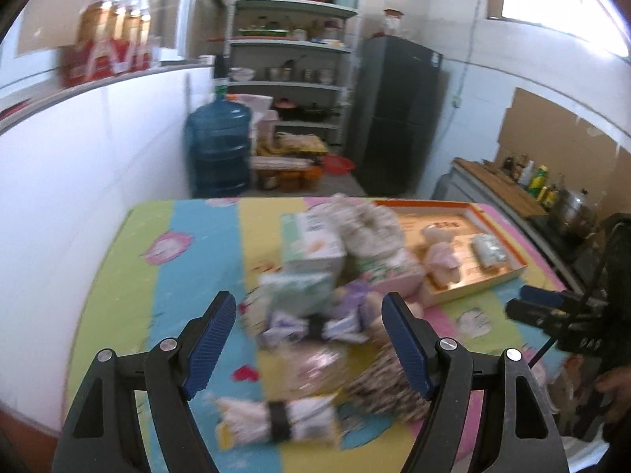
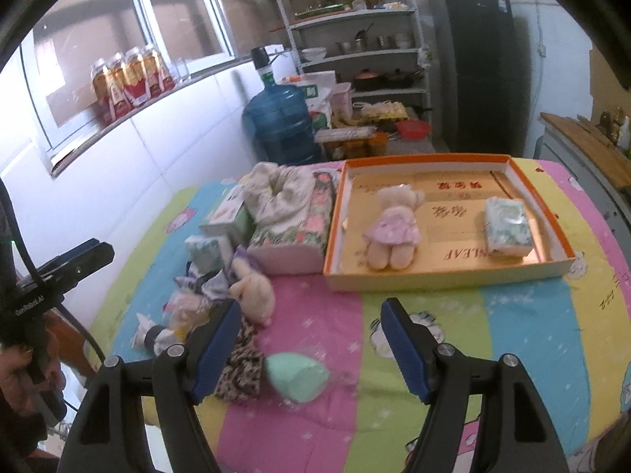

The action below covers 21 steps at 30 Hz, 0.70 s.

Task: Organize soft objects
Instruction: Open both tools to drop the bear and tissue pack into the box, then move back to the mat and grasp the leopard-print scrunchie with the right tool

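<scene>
Orange tray (image 2: 445,276) reads "LEAF"; left gripper (image 1: 309,339) and right gripper (image 2: 311,345) spread

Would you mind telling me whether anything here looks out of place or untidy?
Yes: the soft toy lies face down in the orange tray beside a tissue pack, while the other soft items sit in a jumbled heap left of the tray.

I see a striped tabletop (image 2: 434,307). At two o'clock on it sits an orange tray (image 2: 528,268); at ten o'clock, tissue packs (image 2: 209,250) and a floral box (image 2: 292,244); near six, a green sponge (image 2: 297,378).
</scene>
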Tool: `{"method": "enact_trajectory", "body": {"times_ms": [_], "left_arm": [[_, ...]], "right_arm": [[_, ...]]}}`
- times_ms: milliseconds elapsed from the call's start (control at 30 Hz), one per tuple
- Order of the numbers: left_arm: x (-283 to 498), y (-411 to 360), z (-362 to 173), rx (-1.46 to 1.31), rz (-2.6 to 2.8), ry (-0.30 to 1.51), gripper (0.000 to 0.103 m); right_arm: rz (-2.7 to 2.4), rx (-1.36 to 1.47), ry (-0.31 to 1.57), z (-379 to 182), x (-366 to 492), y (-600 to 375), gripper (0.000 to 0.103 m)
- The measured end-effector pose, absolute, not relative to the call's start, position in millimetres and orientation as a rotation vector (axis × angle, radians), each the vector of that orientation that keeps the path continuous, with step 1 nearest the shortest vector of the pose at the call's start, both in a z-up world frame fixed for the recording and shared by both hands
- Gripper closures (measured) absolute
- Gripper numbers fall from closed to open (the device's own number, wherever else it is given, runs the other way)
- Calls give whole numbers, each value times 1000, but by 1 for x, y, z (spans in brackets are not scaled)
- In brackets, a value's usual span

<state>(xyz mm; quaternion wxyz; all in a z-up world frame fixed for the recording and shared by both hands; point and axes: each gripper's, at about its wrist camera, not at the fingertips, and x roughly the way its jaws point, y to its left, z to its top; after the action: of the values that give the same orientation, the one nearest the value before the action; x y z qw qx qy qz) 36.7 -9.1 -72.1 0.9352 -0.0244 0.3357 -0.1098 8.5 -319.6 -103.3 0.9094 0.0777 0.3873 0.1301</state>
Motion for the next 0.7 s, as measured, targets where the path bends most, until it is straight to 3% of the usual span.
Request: {"method": "enact_trajectory", "body": {"times_ms": [700], "left_arm": [[11, 34, -116, -152, -185, 782, 25]], "right_arm": [[452, -4, 926, -136, 21, -238, 30]]}}
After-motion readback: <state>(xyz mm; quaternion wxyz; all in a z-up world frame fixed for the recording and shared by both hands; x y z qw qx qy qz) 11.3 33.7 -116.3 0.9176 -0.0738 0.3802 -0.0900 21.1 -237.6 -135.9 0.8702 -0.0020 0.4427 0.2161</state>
